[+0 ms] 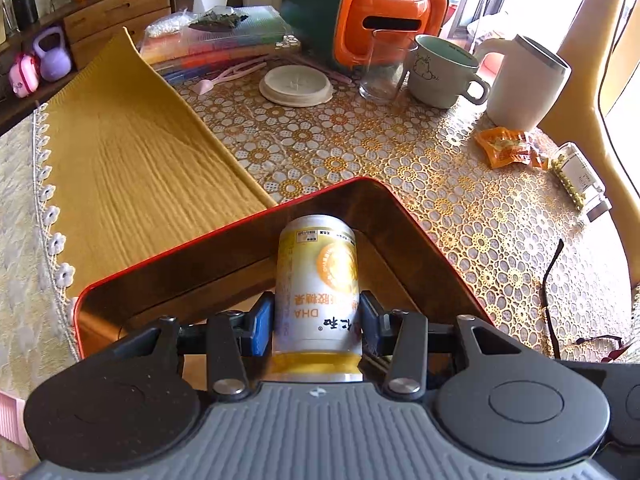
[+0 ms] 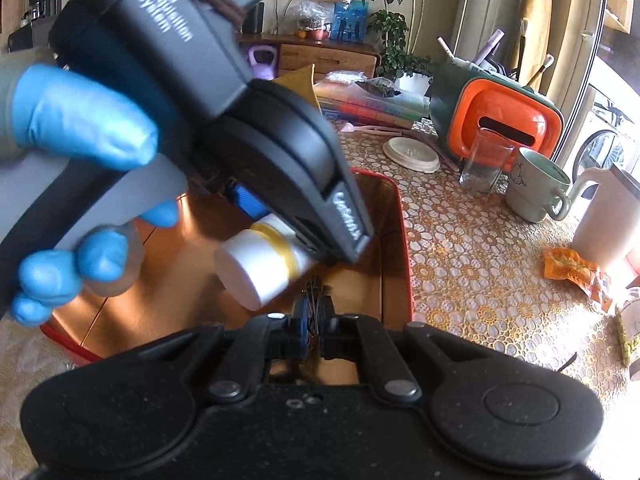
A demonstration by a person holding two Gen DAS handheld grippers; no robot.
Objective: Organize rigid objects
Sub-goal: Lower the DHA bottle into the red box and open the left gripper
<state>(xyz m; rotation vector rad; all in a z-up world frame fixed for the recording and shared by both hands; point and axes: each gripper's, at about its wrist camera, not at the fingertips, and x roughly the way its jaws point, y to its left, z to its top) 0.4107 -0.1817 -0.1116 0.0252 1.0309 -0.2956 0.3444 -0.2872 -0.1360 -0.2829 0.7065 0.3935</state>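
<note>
Plastic, white with a yellow label: the bottle sits clamped between the blue pads of your left claw, cap end towards the wrist, base pointing down into the red-rimmed tray. It looks stiff and probably light, but the round glossy wall could twist or slip in a two-pad hold, so keep your grip on the mid-body where the pads have the widest bearing, not on the cap. Your right claw is pinched shut on what looks like a thin dark wiry thing, too small to name, and hangs over the near part of the same tray, just below the left claw in its view. Tray walls rise ahead of the bottle and on both sides; the corner lies straight beyond its base, so the bare floor under and behind the left claw seems the better landing spot. Out past the tray's right rim the worktop is open before the glass, mug and wrapper; glasses lie close to that rim. To the left lies a yellow cloth. With both claws crowding one tray, clearance between them looks like the main risk.
</note>
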